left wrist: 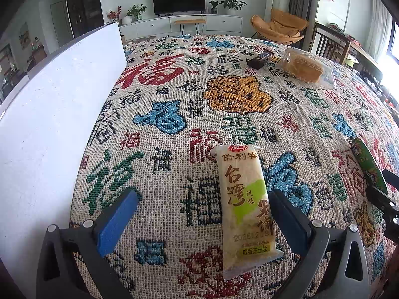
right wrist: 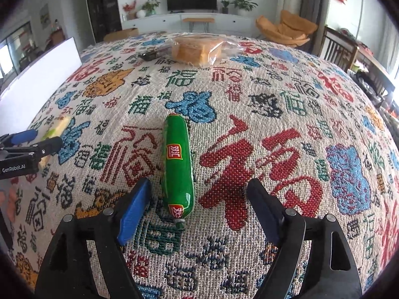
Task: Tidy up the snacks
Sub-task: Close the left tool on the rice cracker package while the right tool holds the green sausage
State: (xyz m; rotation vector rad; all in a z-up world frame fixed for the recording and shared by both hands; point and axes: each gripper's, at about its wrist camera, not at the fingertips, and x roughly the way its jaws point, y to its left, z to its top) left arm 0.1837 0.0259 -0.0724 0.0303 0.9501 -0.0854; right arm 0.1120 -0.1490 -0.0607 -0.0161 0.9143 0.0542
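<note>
Two wide grippers poised over snacks
Left gripper (left wrist: pixel 203 210) straddles rice cracker (left wrist: pixel 245 209); right gripper (right wrist: pixel 199 205) brackets sausage (right wrist: pixel 176 164); closing comes next.

Your snack count on the cloth: four.
One rice cracker packet (left wrist: pixel 245 206), one green sausage (right wrist: pixel 176 164), one bagged bread loaf (right wrist: pixel 197 49), one dark candy bar (left wrist: pixel 259 59).

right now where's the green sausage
The green sausage lies on the patterned tablecloth between the right gripper's open fingers, nearer the blue pad; in the left wrist view it lies at the right edge.
</note>
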